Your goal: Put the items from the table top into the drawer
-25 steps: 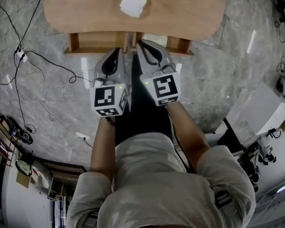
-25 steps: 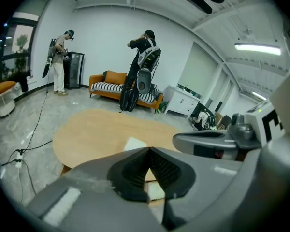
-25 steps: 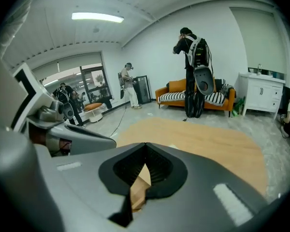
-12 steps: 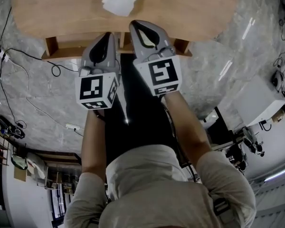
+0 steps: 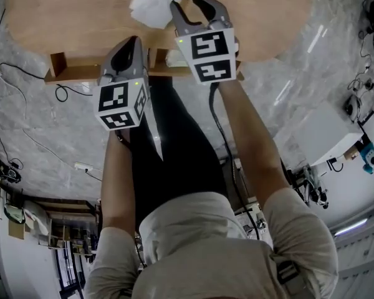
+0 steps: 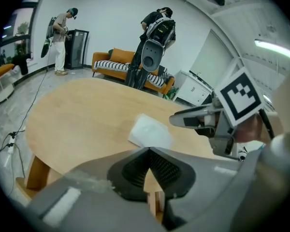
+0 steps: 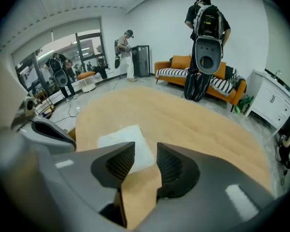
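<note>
Wooden table (image 5: 68, 17) bears a white pad (image 5: 154, 2) — right gripper (image 5: 186, 2) beside it, jaws opening, empty; left gripper (image 5: 134, 40) clenched, empty

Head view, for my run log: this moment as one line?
left tongs shut, empty | right tongs opening, empty | white item on table

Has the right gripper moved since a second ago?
Yes: right gripper went from the table edge out over it, beside the white cloth; fingers opening, nothing between them.

No legible words, brands or numbers; only black-and-white square markers on left cube (image 5: 120, 104) and right cube (image 5: 210, 56).
</note>
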`<state>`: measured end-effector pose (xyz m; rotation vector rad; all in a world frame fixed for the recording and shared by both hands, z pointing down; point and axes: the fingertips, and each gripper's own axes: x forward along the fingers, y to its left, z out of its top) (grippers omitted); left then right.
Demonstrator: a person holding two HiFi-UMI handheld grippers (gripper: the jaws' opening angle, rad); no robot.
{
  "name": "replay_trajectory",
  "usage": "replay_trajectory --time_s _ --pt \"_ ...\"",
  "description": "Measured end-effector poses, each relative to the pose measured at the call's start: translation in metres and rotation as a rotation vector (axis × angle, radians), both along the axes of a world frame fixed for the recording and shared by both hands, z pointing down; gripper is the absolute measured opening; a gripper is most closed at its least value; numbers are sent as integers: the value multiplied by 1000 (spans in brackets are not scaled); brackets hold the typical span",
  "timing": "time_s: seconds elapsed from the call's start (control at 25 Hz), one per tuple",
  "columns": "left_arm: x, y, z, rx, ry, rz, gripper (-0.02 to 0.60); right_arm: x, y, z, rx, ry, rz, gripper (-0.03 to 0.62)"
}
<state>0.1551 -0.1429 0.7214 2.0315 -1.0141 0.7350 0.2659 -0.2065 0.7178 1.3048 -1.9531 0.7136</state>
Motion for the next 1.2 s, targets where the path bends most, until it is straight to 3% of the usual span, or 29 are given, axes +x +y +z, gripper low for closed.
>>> replay_trajectory --time_s 0.28,0.4,0.48,0.6,1.04,1.2 --pt "-5 0 1 -14 23 -42 20 2 -3 50 -173 -10 -47 169" --pt "-7 7 2 -18 30 -43 20 -4 -1 54 -177 -78 -45 101" --pt "-12 12 3 -23 34 -54 20 -9 0 51 -173 -96 -39 49" --pt "-23 19 6 -34 39 -74 20 -22 2 43 -147 -98 -52 23" --pt "-71 42 -3 -14 38 -148 20 -83 18 4 -29 -110 -137 14" --pt "-104 56 -5 -8 29 -182 20 -115 29 -2 2 -97 -174 12"
